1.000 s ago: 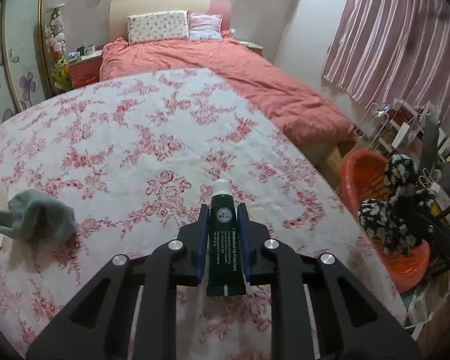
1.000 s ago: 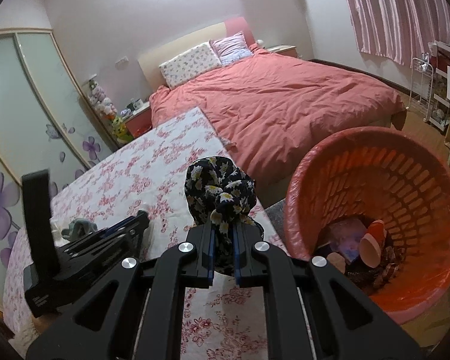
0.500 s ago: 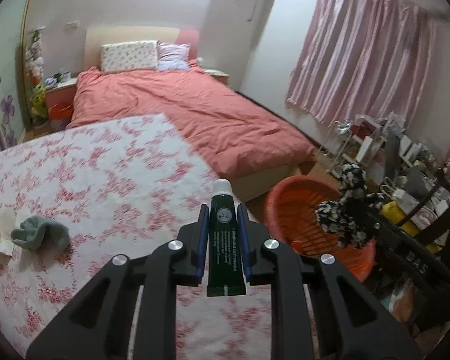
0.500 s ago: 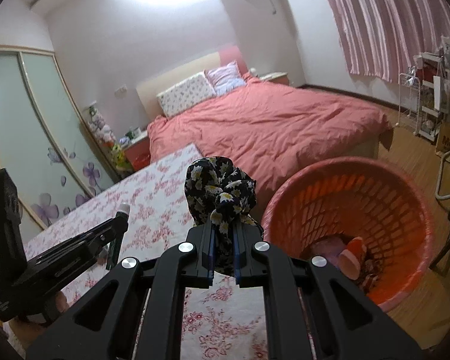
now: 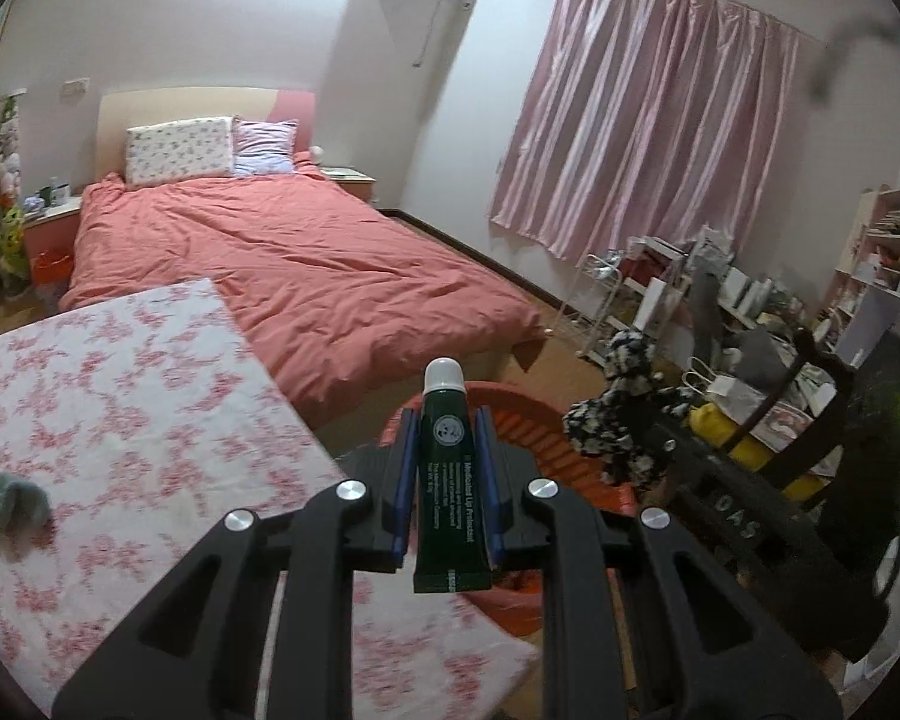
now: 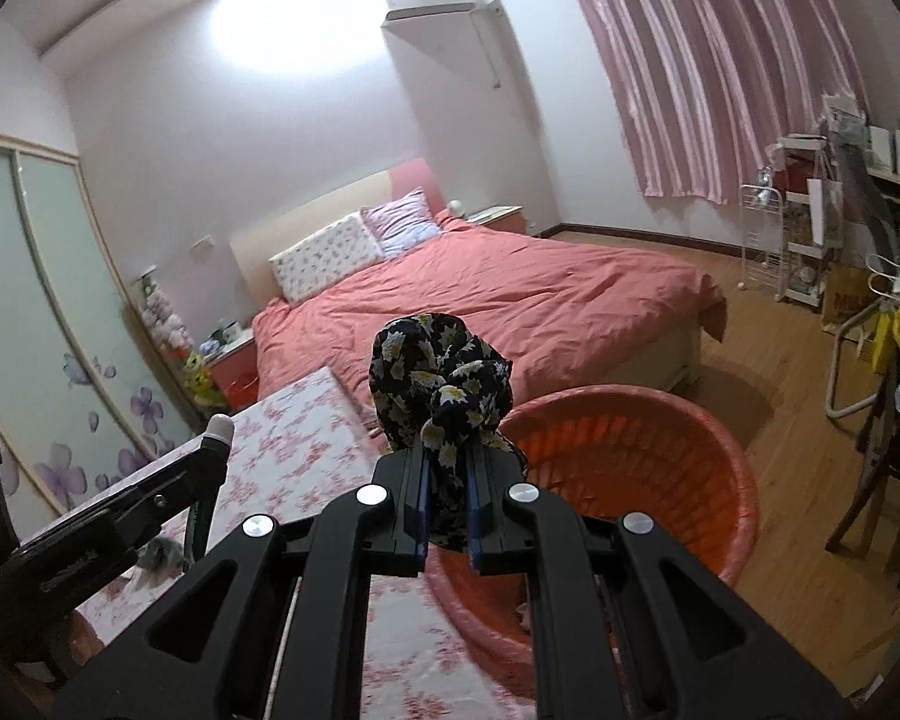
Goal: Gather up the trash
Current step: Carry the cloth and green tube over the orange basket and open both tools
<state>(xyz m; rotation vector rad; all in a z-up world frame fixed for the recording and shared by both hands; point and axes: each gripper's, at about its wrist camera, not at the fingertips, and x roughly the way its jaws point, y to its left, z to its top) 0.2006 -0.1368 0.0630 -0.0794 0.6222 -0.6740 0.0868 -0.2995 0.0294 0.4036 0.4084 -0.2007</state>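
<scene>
Where the room opens out behind both tools, a bed (image 5: 282,252) with a salmon cover fills the far side, pink curtains (image 5: 648,138) hang to its right, and crowded shelves (image 5: 678,282) line the wall below them. Nearer lies the surface (image 5: 120,396), spread with a pink flowered cloth, its corner close to the foot of the bed. Just past that edge an orange basket (image 6: 678,456) stands on the wood floor (image 6: 810,570), and the closer tools hide part of its rim in both views. On the cloth's left side rests a small grey-green rag (image 5: 9,498).

The left tongs (image 5: 444,480) are closed on a dark green tube (image 5: 450,480) with a white cap, held upright over the basket's near rim. The right tongs (image 6: 447,516) are clamped on a black flowered scrunchie (image 6: 441,378), whose bunched fabric stands above the tips, beside the basket and over its near edge.
</scene>
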